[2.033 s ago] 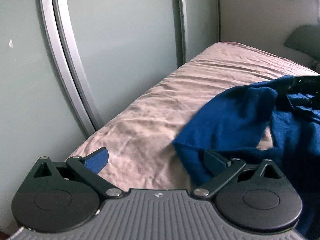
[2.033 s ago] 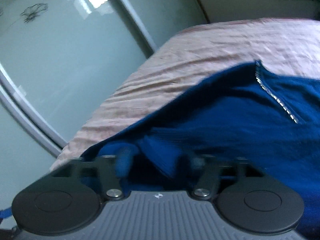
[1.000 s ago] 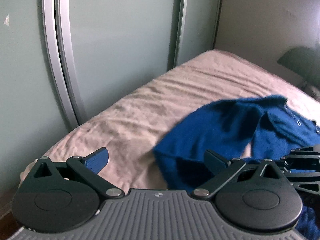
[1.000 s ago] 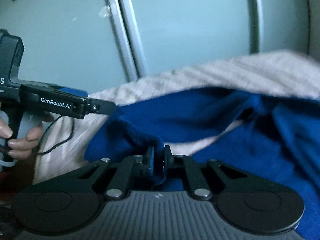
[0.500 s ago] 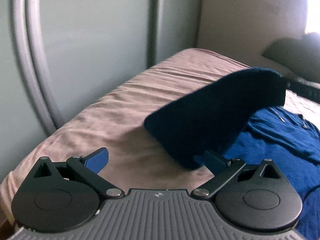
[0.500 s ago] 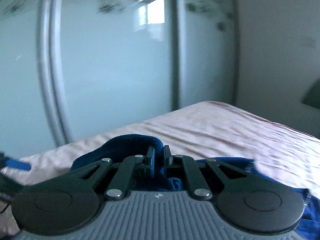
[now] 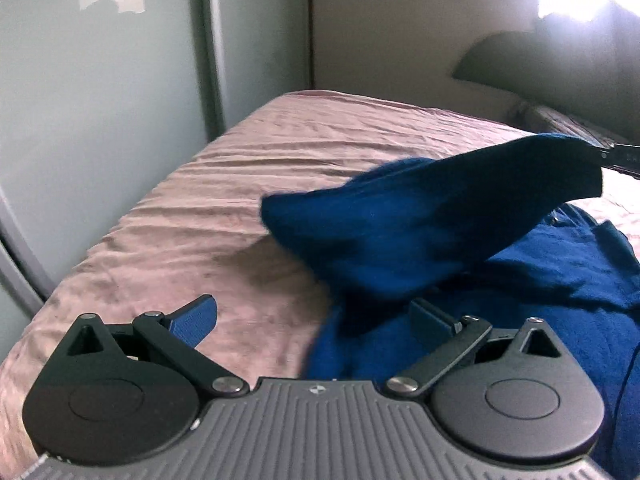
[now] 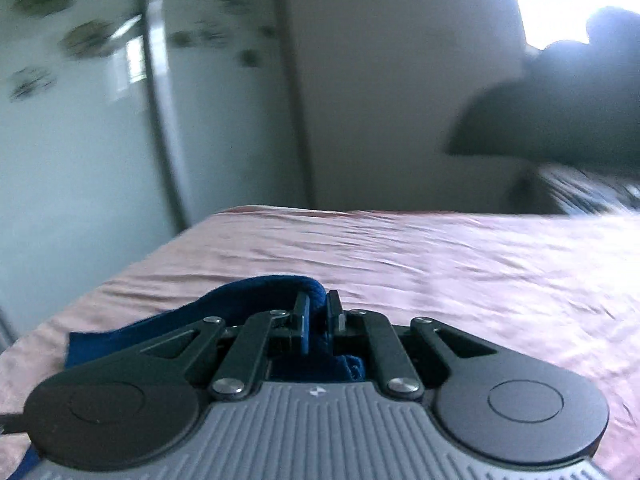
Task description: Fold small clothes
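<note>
A bed covered by a wrinkled pink sheet (image 7: 248,200) fills the scene, with pale sliding wardrobe doors (image 7: 100,120) along its left side and a plain wall at the far end. A dark cushion (image 7: 532,64) leans at the far right under a bright window. On the right half of the bed lies a blue sweater (image 7: 560,280), crumpled on the sheet. One flap of it is lifted off the bed and stretched toward the far right, where the right gripper (image 7: 616,156) holds its edge. In the right wrist view the right gripper (image 8: 318,314) is clenched on a fold of the blue knit, its fingers nearly together with the cloth pinched between them. The left gripper (image 7: 312,314) hovers near the bed's near edge, released, its fingers spread wide; the right finger (image 7: 432,314) sits over the sweater, the left one over bare sheet.
</note>
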Demonstrator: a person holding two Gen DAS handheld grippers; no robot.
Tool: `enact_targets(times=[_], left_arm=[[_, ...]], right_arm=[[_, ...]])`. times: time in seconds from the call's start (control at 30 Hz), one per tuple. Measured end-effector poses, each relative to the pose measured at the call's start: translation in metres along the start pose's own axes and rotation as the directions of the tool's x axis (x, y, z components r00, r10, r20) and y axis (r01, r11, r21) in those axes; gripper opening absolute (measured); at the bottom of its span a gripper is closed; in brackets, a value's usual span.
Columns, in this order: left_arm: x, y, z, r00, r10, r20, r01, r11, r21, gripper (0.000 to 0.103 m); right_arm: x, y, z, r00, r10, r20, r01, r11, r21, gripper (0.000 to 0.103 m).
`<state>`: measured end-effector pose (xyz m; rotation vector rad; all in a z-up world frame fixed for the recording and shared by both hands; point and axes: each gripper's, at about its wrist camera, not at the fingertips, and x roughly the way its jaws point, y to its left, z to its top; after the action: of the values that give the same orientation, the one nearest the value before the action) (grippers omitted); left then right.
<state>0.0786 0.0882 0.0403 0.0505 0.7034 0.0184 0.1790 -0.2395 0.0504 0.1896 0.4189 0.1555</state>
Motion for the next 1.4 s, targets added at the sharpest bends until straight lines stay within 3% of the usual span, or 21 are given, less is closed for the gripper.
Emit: enact_targets(times=[0.13, 0.37, 0.5, 0.57, 0.6, 0.63, 0.67, 0.7, 0.77, 0.83, 0.93, 1.0, 1.07, 1.2, 1.4], left_arm=[[0.003, -0.006, -0.004, 1.000, -0.005, -0.009, 0.005, 1.000, 0.023, 0.102], [0.007, -0.005, -0.008, 0.999, -0.009, -0.036, 0.010, 1.000, 0.017, 0.102], [0.006, -0.008, -0.012, 0.999, -0.020, -0.043, 0.022, 0.999, 0.031, 0.102], [0.003, -0.010, -0.015, 0.999, -0.023, -0.038, 0.025, 0.999, 0.043, 0.102], [0.001, -0.011, -0.017, 0.999, -0.020, -0.035, 0.022, 0.999, 0.050, 0.102], [-0.001, -0.012, -0.020, 0.999, -0.016, -0.034, 0.018, 0.998, 0.058, 0.102], [-0.003, -0.012, -0.023, 0.999, -0.015, -0.037, 0.017, 0.998, 0.066, 0.102], [-0.004, -0.013, -0.026, 0.999, -0.016, -0.042, 0.019, 0.997, 0.072, 0.102], [-0.007, -0.013, -0.033, 0.998, -0.028, -0.057, 0.032, 0.996, 0.079, 0.102], [-0.008, -0.014, -0.040, 0.997, -0.040, -0.072, 0.046, 0.996, 0.082, 0.102], [-0.007, -0.015, -0.051, 0.994, -0.046, -0.097, 0.055, 0.994, 0.093, 0.102], [-0.006, -0.017, -0.059, 0.992, -0.042, -0.119, 0.055, 0.992, 0.111, 0.102], [-0.011, -0.017, -0.065, 0.993, -0.031, -0.113, 0.046, 0.990, 0.130, 0.102], [-0.022, -0.014, -0.071, 0.997, -0.011, -0.081, 0.022, 0.991, 0.134, 0.102], [-0.037, -0.003, -0.080, 0.999, 0.040, -0.009, -0.038, 0.993, 0.112, 0.102]], right_arm=[[-0.010, -0.044, -0.008, 0.997, -0.076, -0.013, 0.077, 0.992, 0.097, 0.008], [-0.042, -0.092, -0.029, 0.986, -0.161, -0.049, 0.167, 0.972, 0.164, 0.008], [-0.040, -0.092, -0.045, 0.971, -0.175, -0.161, 0.197, 0.971, 0.138, 0.009], [-0.038, -0.088, -0.050, 0.951, -0.248, -0.184, 0.269, 0.958, 0.099, 0.016], [-0.040, -0.085, -0.051, 0.935, -0.305, -0.180, 0.323, 0.944, 0.075, 0.025], [-0.044, -0.080, -0.052, 0.913, -0.375, -0.160, 0.388, 0.920, 0.058, 0.042], [-0.049, -0.076, -0.052, 0.906, -0.400, -0.135, 0.411, 0.910, 0.058, 0.051], [-0.055, -0.069, -0.054, 0.913, -0.394, -0.102, 0.401, 0.915, 0.056, 0.061], [-0.065, -0.052, -0.057, 0.950, -0.307, -0.058, 0.308, 0.951, 0.023, 0.060], [-0.066, -0.030, -0.066, 0.971, -0.220, -0.095, 0.216, 0.975, -0.048, 0.061], [-0.055, -0.019, -0.083, 0.967, -0.170, -0.190, 0.155, 0.984, -0.089, 0.075], [-0.047, -0.021, -0.094, 0.946, -0.217, -0.242, 0.201, 0.976, -0.089, 0.075], [-0.059, -0.026, -0.098, 0.938, -0.270, -0.218, 0.267, 0.963, -0.045, 0.075], [-0.106, -0.023, -0.101, 0.965, -0.236, -0.118, 0.247, 0.965, 0.090, 0.075], [-0.164, -0.004, -0.140, 0.987, -0.124, -0.106, 0.140, 0.978, 0.156, 0.076]])
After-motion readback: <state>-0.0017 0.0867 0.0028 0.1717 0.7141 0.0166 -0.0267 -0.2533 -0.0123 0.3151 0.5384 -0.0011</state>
